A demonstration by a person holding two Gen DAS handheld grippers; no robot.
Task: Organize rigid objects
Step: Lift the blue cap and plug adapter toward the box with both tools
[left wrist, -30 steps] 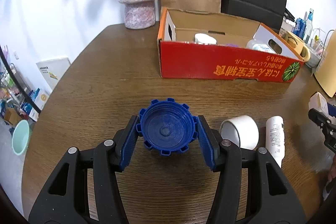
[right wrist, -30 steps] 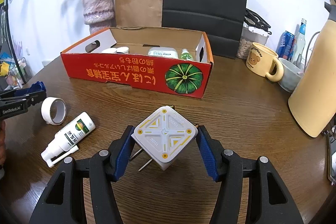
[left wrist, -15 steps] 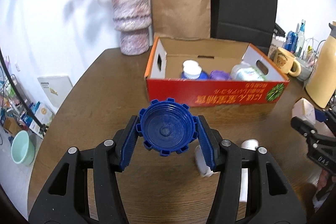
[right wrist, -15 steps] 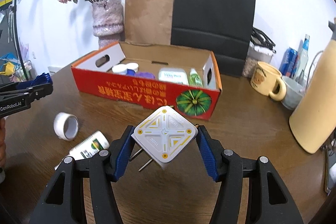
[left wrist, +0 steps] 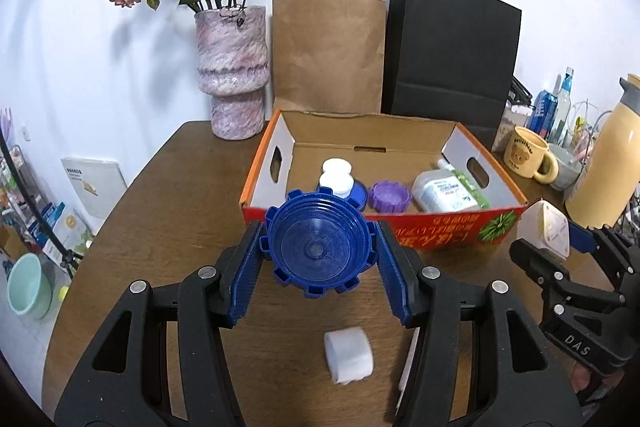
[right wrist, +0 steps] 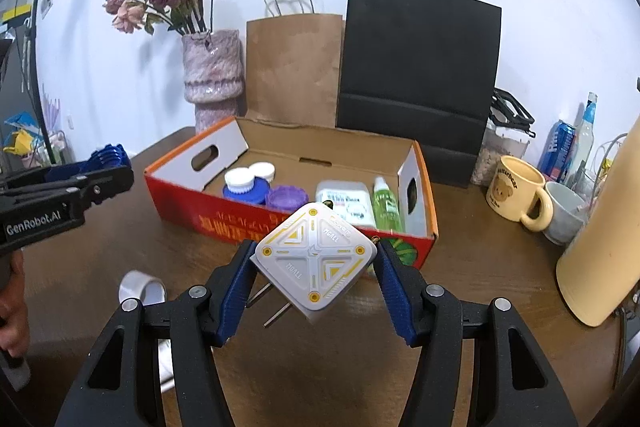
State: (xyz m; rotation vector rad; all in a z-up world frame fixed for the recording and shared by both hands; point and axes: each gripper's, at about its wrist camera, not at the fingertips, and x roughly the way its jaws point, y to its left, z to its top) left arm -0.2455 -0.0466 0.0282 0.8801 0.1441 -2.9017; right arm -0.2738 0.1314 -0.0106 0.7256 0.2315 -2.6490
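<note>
My left gripper [left wrist: 318, 247] is shut on a blue ridged cap [left wrist: 318, 245], held above the table in front of the red cardboard box [left wrist: 440, 231]. My right gripper [right wrist: 316, 263] is shut on a white plug adapter [right wrist: 316, 261] with yellow marks, near the box's [right wrist: 224, 223] front wall. The box holds white caps [right wrist: 240, 179], a purple lid [right wrist: 286, 197], a white bottle [right wrist: 344, 203] and a green bottle [right wrist: 386, 205]. A tape roll [left wrist: 348, 355] lies on the table below my left gripper; it also shows in the right wrist view [right wrist: 142, 287].
A pink vase [left wrist: 232, 71] with dried roses, a brown paper bag [left wrist: 328, 55] and a black bag [left wrist: 452, 55] stand behind the box. A yellow mug [right wrist: 516, 191], a grey cup [right wrist: 566, 211], a yellow jug [right wrist: 604, 247] and cans stand at the right.
Both grippers have risen and come nearer the box with their objects held. The box's inside shows more fully now. The tape roll sits lower in both views.
</note>
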